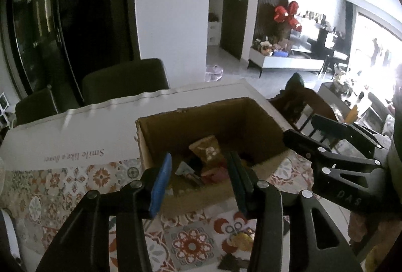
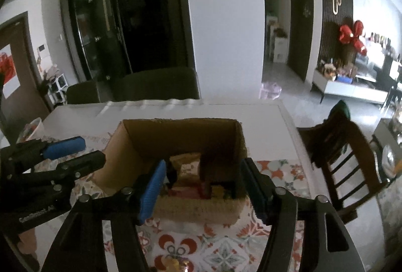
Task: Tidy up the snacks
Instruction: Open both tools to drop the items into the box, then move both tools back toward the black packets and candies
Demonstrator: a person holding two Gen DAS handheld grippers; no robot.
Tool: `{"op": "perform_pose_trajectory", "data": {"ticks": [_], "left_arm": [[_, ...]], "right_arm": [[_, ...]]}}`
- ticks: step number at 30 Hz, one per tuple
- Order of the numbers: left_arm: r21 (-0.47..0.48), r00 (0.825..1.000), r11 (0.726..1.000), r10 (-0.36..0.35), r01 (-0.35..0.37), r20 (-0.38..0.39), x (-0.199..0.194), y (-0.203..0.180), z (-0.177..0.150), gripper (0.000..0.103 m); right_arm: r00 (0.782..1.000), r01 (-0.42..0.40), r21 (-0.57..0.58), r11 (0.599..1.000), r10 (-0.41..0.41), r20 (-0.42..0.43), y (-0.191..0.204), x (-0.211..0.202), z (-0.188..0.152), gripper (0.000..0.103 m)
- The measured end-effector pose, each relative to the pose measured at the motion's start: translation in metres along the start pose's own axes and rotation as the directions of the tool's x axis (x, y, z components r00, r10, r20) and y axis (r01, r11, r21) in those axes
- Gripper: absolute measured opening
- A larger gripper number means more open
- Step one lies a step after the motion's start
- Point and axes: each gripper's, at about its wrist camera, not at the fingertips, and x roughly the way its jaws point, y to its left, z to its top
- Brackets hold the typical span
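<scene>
Snack packets [image 1: 207, 154] lie in a heap at the bottom of an open cardboard box [image 1: 176, 126] on a tiled-pattern tablecloth [image 1: 75, 179], the box just ahead of and below both grippers. The left gripper [image 1: 198, 184] hangs over the box's near wall with its jaws partly apart and nothing between them. The right gripper [image 2: 203, 189] hangs just to its right, jaws wider and likewise empty, with a wooden chair [image 2: 336, 154] further to its right.

At frame centre an open cardboard box [image 1: 201, 121] holds snack packets [image 1: 207, 150], the left gripper [image 1: 199, 184] empty-jawed before it on the patterned tablecloth [image 1: 75, 184].
</scene>
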Motion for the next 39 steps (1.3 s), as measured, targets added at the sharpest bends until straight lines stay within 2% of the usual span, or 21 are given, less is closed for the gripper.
{"op": "perform_pose_trajectory", "data": {"ticks": [6, 9, 18, 23, 31, 37, 39], "left_arm": [[0.041, 0.998, 0.999, -0.027, 0.024, 0.062, -0.029, -0.014, -0.025, 0.046], [0.056, 0.996, 0.998, -0.031, 0.026, 0.088, -0.04, -0.019, -0.039, 0.051], [0.083, 0.99, 0.997, -0.02, 0.008, 0.136, -0.058, -0.031, -0.076, 0.054], [0.075, 0.993, 0.997, -0.022, 0.014, 0.115, -0.058, -0.033, -0.103, 0.054], [0.064, 0.998, 0.998, -0.029, 0.025, 0.061, -0.047, -0.039, -0.139, 0.058], [0.103, 0.999, 0.994, -0.031, 0.027, 0.042, -0.036, -0.045, -0.157, 0.062], [0.125, 0.998, 0.992, -0.035, 0.03, 0.043, -0.033, -0.048, -0.16, 0.063]], "right_arm": [[0.997, 0.009, -0.022, 1.0, -0.007, 0.077, 0.006, -0.037, -0.024, 0.067], [0.995, 0.015, -0.019, 1.0, -0.013, 0.098, 0.007, -0.048, -0.037, 0.073], [0.991, 0.031, 0.011, 0.999, -0.032, 0.13, 0.004, -0.07, -0.073, 0.073], [0.989, 0.059, 0.0, 0.998, -0.059, 0.134, 0.004, -0.076, -0.096, 0.078], [0.988, 0.106, -0.046, 0.993, -0.1, 0.118, 0.004, -0.08, -0.132, 0.078], [0.991, 0.108, -0.055, 0.993, -0.103, 0.084, 0.0, -0.076, -0.151, 0.078], [0.991, 0.118, -0.053, 0.992, -0.115, 0.069, -0.002, -0.073, -0.157, 0.082]]}}
